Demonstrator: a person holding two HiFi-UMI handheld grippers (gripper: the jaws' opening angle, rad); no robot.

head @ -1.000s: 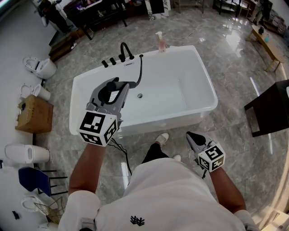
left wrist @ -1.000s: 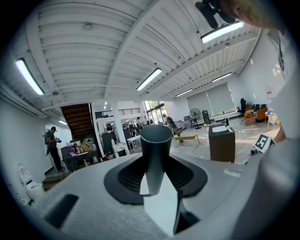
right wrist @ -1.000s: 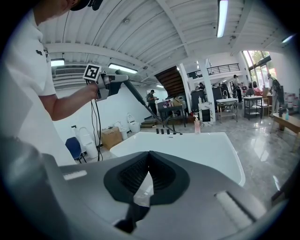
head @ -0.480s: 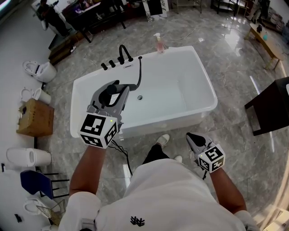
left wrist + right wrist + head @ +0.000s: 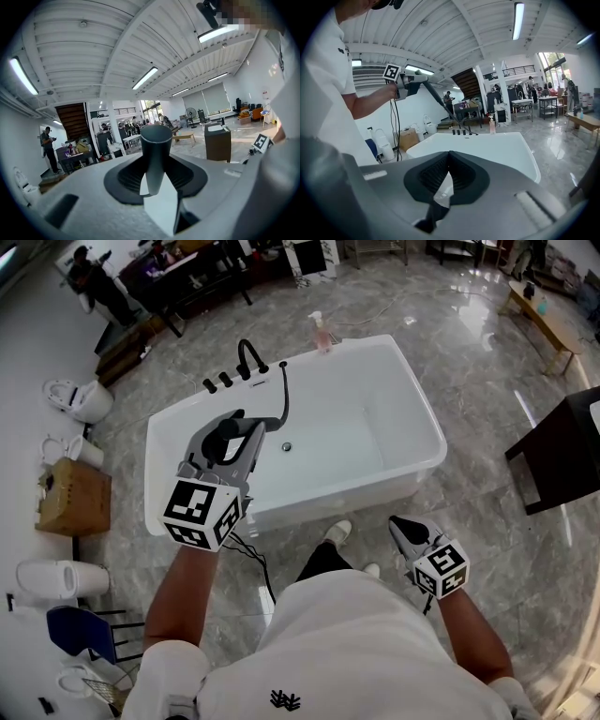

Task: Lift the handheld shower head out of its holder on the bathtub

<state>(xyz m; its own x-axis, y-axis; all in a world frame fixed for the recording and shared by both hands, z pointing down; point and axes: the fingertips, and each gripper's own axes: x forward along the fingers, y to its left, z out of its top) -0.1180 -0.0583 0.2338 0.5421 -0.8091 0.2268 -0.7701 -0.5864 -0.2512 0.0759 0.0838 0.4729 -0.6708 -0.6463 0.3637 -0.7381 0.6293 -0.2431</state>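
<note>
My left gripper (image 5: 242,427) is shut on the black handle of the handheld shower head (image 5: 270,417), held up over the left part of the white bathtub (image 5: 417,404). Its black hose (image 5: 283,385) runs back to the tub deck beside the black faucet (image 5: 246,354). In the left gripper view the dark round handle (image 5: 155,140) stands clamped between the jaws of the left gripper (image 5: 155,171). From the right gripper view the shower head (image 5: 433,96) slants down from that hand towards the bathtub (image 5: 487,145). My right gripper (image 5: 403,526) hangs low by the tub's front side, shut and empty; its jaws (image 5: 449,159) meet.
A pink soap bottle (image 5: 321,332) stands on the tub's far rim. Toilets (image 5: 80,395) and a cardboard box (image 5: 70,498) line the left wall. A dark table (image 5: 562,451) is at the right. The person's shoe (image 5: 336,531) is against the tub's front.
Only the head view has shifted a little. Both grippers stay where they were, and the left one still holds the shower head.
</note>
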